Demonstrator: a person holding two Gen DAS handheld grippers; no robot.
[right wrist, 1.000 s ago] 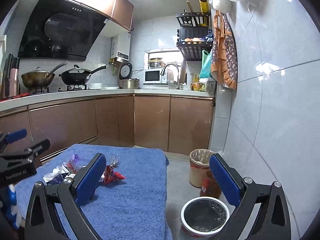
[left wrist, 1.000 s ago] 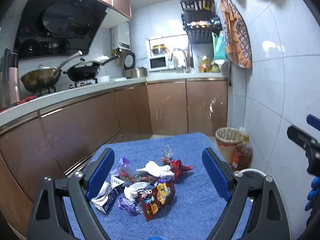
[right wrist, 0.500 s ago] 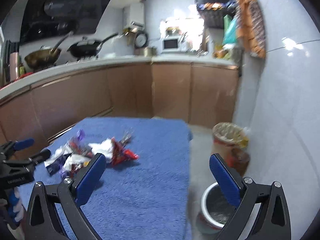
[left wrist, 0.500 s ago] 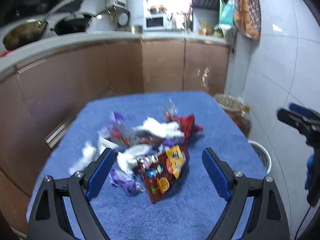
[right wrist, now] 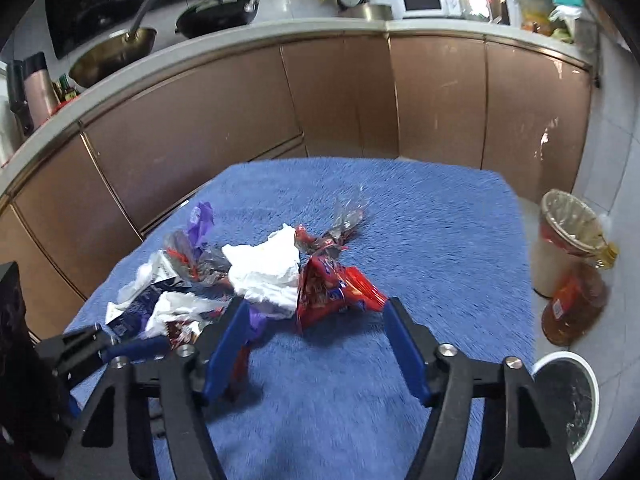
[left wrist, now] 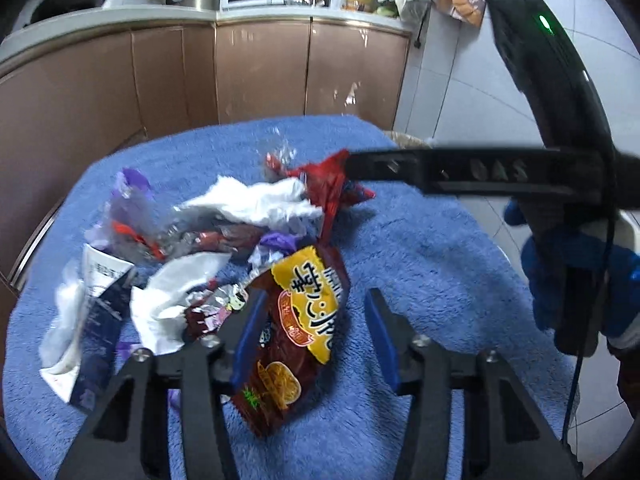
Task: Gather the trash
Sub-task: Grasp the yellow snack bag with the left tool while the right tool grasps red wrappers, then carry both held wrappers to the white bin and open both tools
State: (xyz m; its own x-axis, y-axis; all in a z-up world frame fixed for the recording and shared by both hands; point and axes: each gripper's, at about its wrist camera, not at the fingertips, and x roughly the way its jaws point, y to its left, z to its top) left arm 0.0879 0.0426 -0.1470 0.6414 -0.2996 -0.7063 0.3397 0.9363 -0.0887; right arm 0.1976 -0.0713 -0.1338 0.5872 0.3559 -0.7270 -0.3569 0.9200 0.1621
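Both grippers have dropped toward the wrapper pile on the blue towel (right wrist: 400, 208): left gripper (left wrist: 312, 340), jaws apart, straddles the brown-and-yellow snack bag (left wrist: 296, 328), right gripper (right wrist: 316, 344), also apart, frames the red wrapper (right wrist: 336, 288), ready to grab.

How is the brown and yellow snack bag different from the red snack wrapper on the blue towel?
The brown and yellow snack bag lies flat at the near edge of the pile, between the open fingers of the left gripper. The red snack wrapper is crumpled, on the pile's right side beside the white tissue, ahead of the open right gripper. Both rest on the blue towel.
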